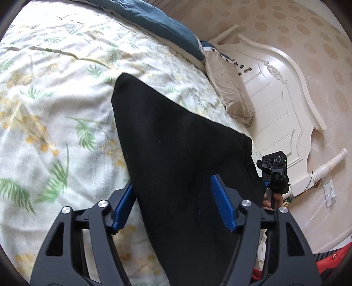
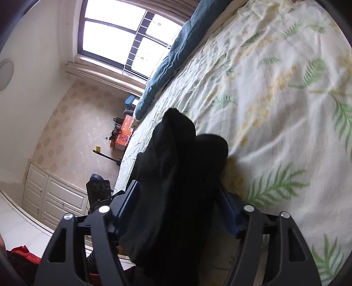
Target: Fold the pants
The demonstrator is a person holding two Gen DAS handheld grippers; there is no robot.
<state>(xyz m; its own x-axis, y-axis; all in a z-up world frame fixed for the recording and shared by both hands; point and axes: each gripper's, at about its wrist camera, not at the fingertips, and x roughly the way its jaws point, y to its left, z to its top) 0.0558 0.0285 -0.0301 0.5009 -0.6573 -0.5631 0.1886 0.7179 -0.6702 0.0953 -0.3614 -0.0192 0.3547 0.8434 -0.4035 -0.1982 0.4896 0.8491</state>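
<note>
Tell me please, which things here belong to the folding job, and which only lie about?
Job: black pants; left claw; right claw; floral bed cover they lie on.
Lying about: beige pillow; blue blanket; red cloth; orange box.

Left wrist view: open floral bedspread (image 1: 50, 92) fills the left half of the frame, unobstructed. Black pants (image 1: 176, 143) cover the centre and lie between the left gripper (image 1: 176, 198) fingers. Upper centre, a blue quilt (image 1: 158, 19) and, to its right, a beige pillow (image 1: 231, 90) bound the bed; the white headboard (image 1: 281, 92) closes the right. Right wrist view: bedspread free at right; the bunched pants probably block the centre.
</note>
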